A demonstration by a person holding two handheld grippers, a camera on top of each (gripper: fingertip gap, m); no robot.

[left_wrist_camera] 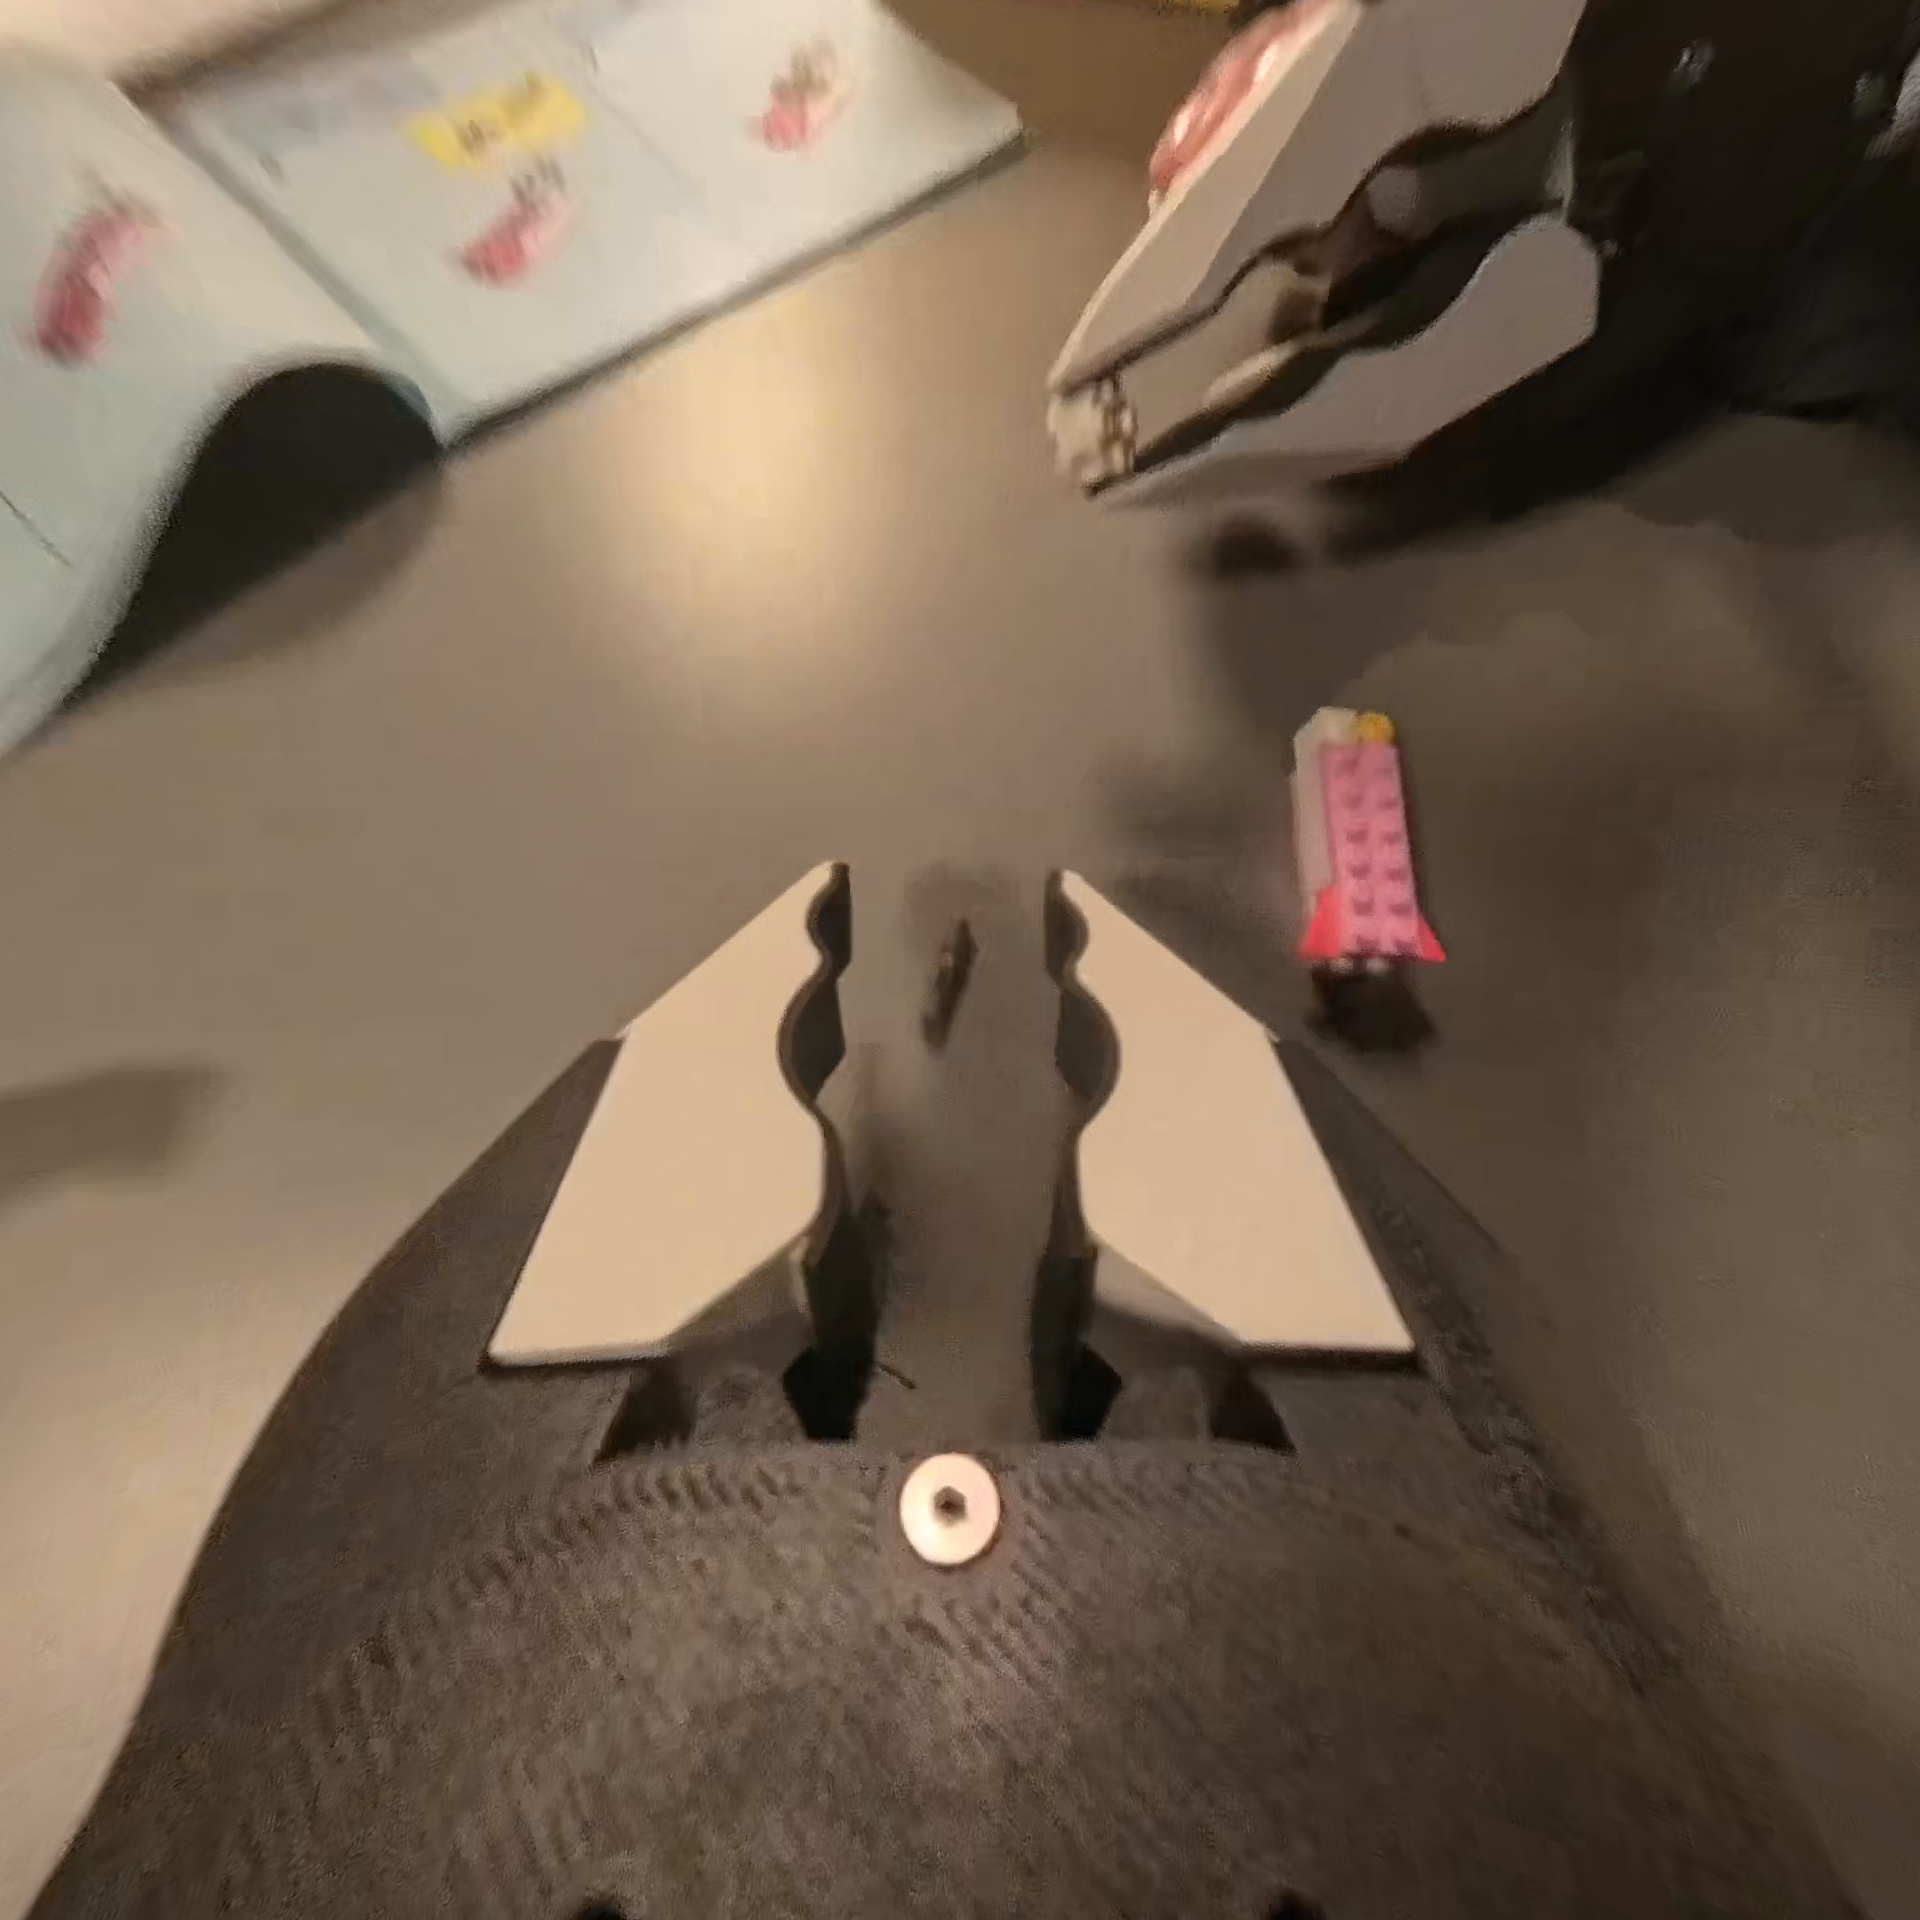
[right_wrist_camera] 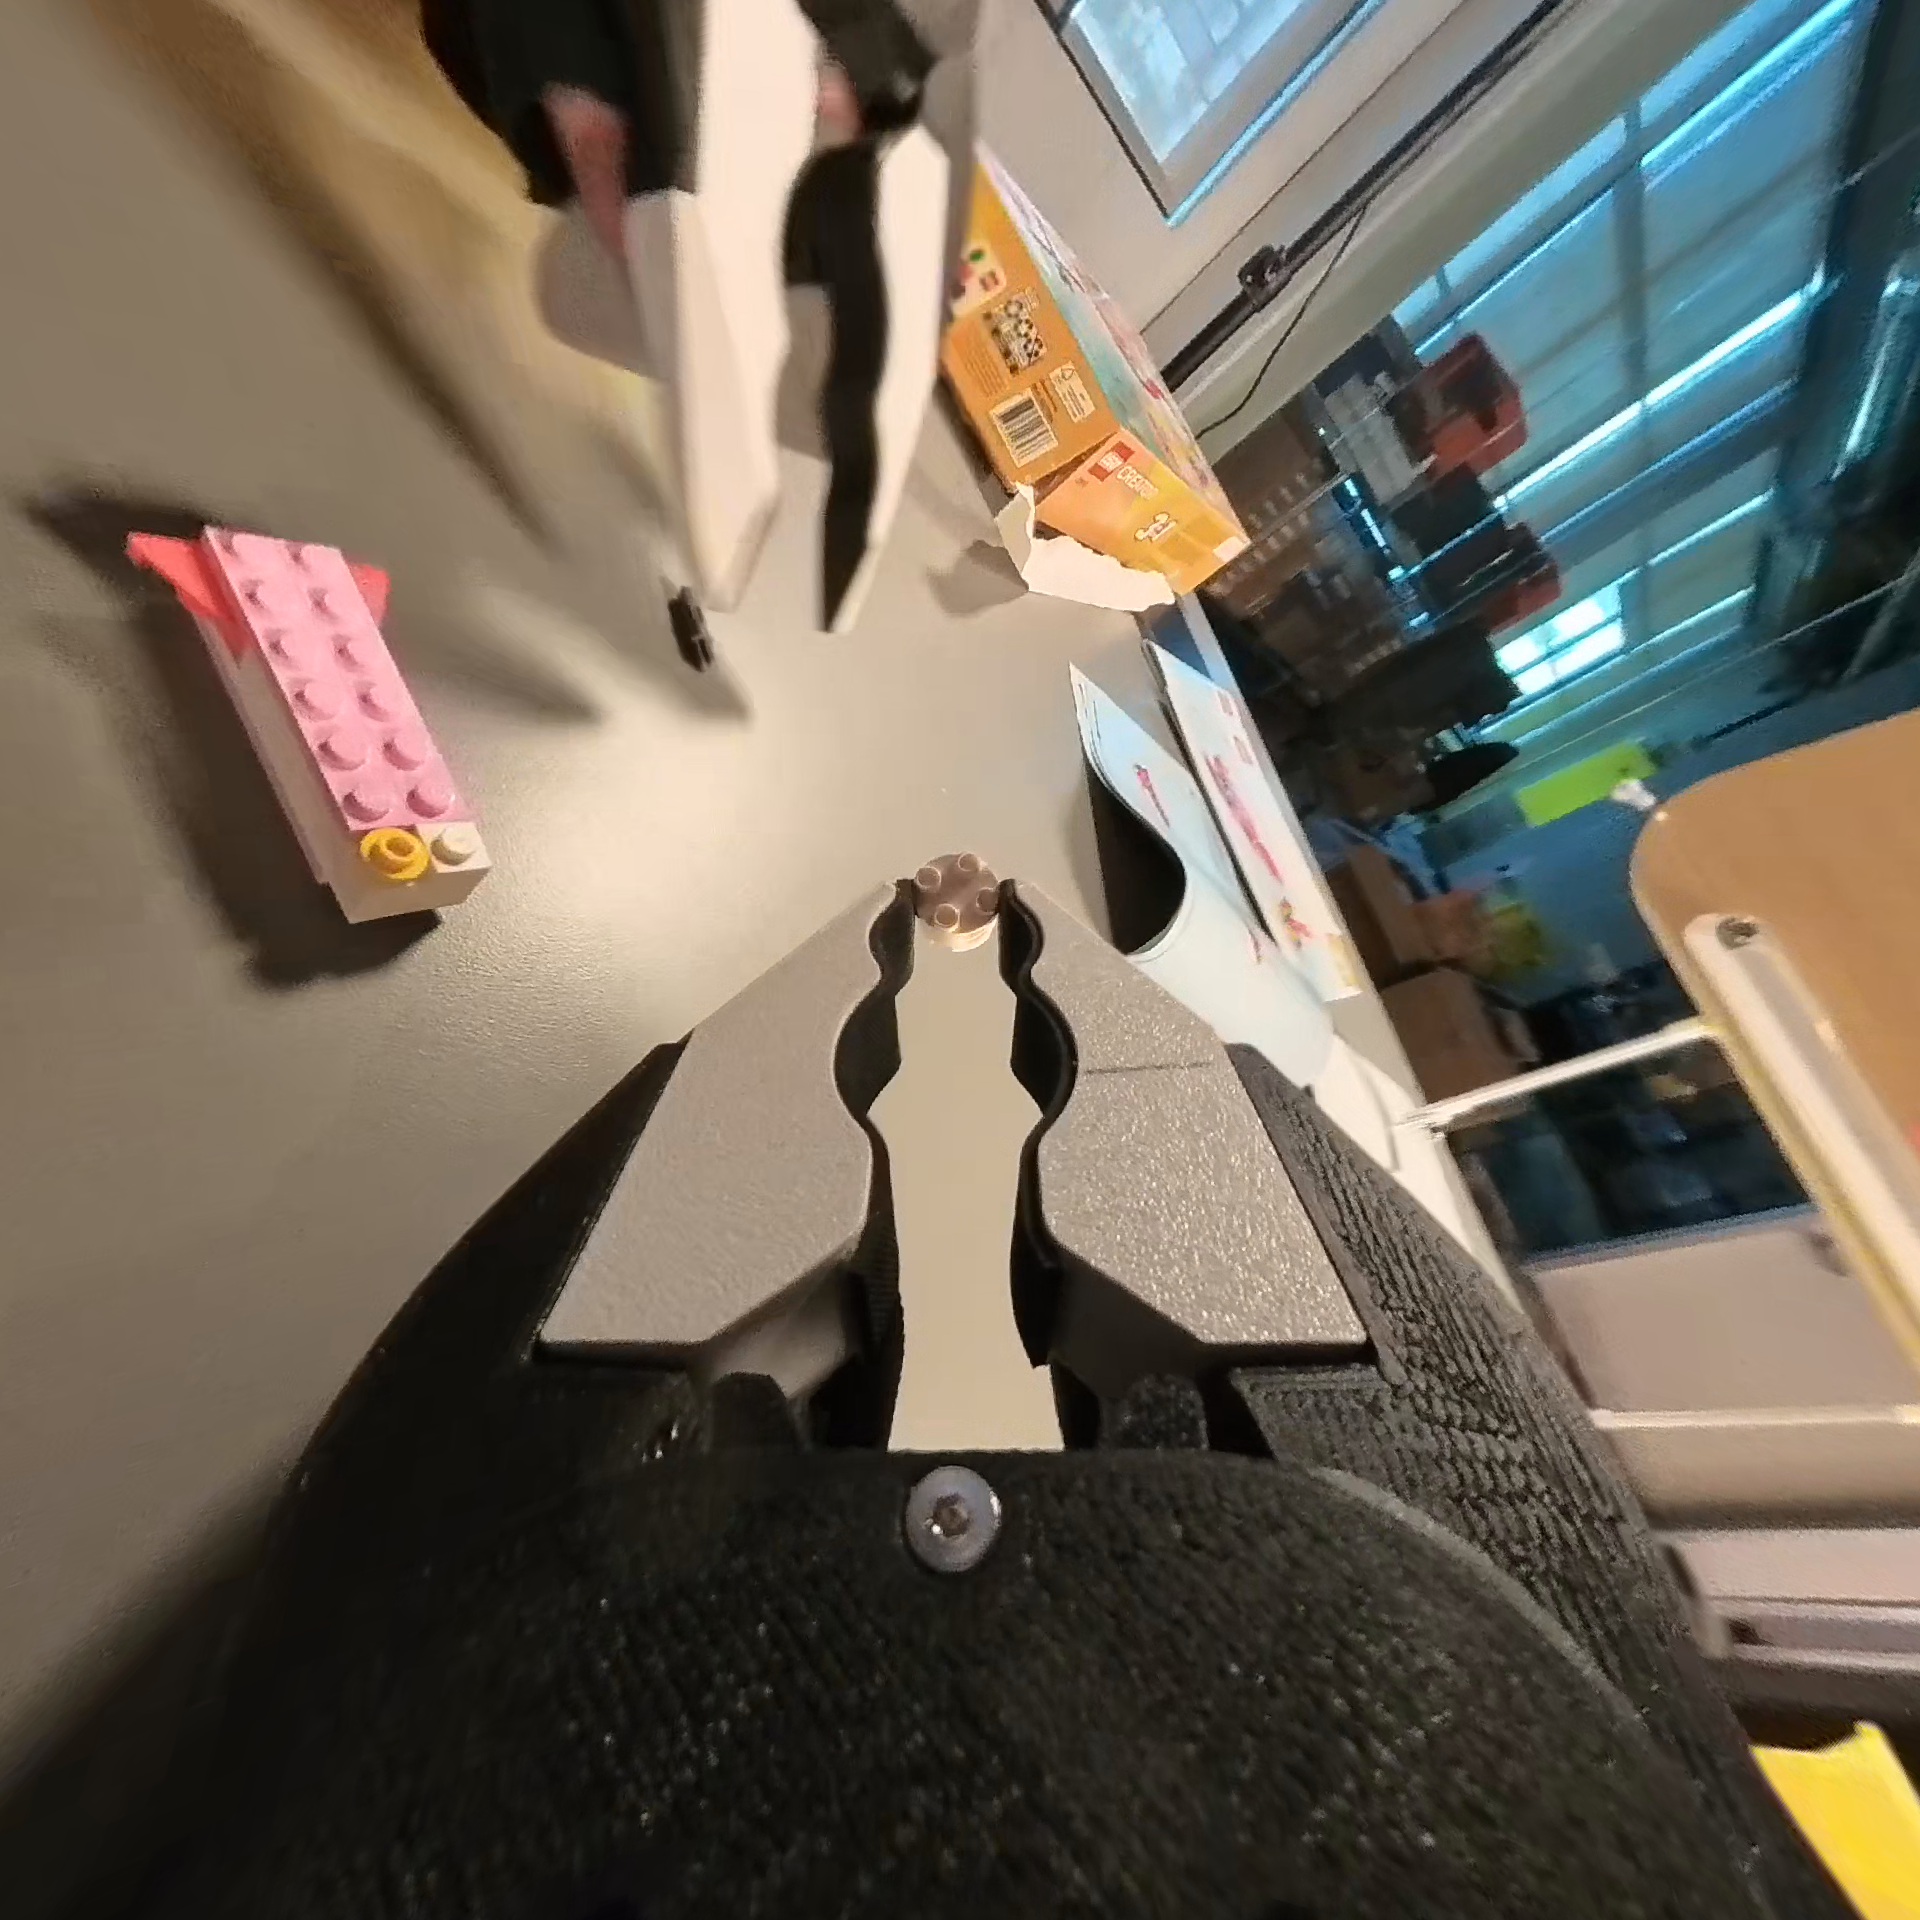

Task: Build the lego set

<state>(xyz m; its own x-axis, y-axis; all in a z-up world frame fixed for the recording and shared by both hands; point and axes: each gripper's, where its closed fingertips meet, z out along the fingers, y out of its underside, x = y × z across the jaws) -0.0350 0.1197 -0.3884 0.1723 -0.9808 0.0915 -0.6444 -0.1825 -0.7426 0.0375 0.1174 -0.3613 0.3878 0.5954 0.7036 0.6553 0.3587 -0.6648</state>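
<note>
Round grey stud brick (right_wrist_camera: 957, 914), pinched at the tips of the right hand-held gripper (right_wrist_camera: 958, 906) above the surface (right_wrist_camera: 312, 1143), may slip out; left hand-held gripper (left_wrist_camera: 948, 883) open over small black piece (left_wrist_camera: 948, 977).

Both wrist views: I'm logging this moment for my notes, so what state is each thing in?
Left gripper: open, a small black piece loose between its fingers.
Right gripper: shut on a round grey studded piece.
Pink brick assembly: lying on the table, untouched.
Booklet: open, one page curled.
Orange box: torn open at one end.
</note>
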